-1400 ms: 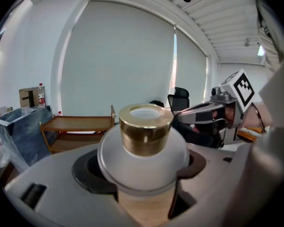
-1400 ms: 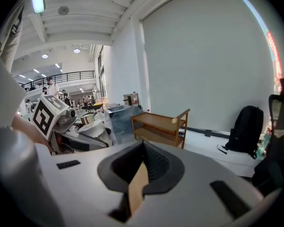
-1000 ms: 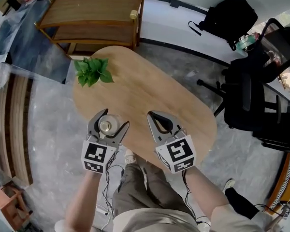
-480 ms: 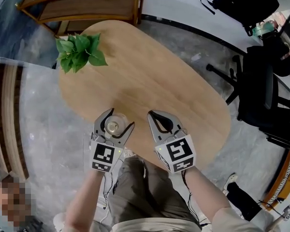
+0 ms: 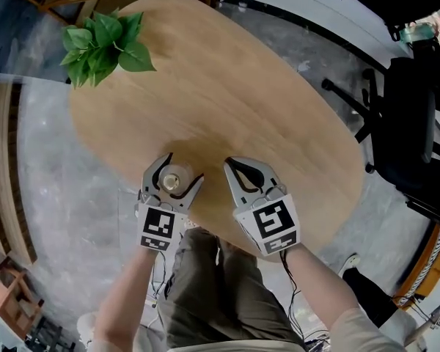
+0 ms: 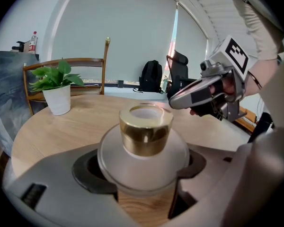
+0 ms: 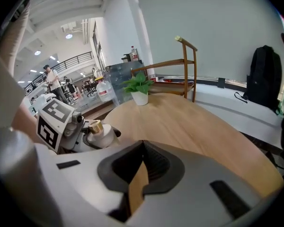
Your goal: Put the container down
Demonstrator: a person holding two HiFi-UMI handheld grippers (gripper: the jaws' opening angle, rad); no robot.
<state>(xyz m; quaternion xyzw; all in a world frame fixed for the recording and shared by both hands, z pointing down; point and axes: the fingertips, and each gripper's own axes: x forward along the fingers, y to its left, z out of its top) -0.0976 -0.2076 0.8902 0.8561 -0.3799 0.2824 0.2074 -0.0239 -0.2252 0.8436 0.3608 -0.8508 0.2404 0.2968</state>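
A small frosted-glass container (image 5: 175, 177) with a gold neck (image 6: 146, 129) sits between the jaws of my left gripper (image 5: 174, 176), which is shut on its round body (image 6: 143, 156). It is over the near edge of the oval wooden table (image 5: 227, 86); I cannot tell whether its base touches the wood. My right gripper (image 5: 235, 169) is beside it to the right, shut with nothing in it, its jaws meeting over the tabletop (image 7: 141, 144). The right gripper view shows the container (image 7: 100, 135) at left, held by the left gripper (image 7: 61, 126).
A potted green plant (image 5: 103, 39) stands at the table's far left end. A black office chair (image 5: 418, 108) is off the table's right side. A wooden chair (image 6: 71, 65) and a black backpack (image 7: 267, 74) are beyond the far end.
The head view has swung, so the table and plant sit further left and higher. The left gripper, still holding the container, has edged slightly forward. The right gripper has stayed shut in place.
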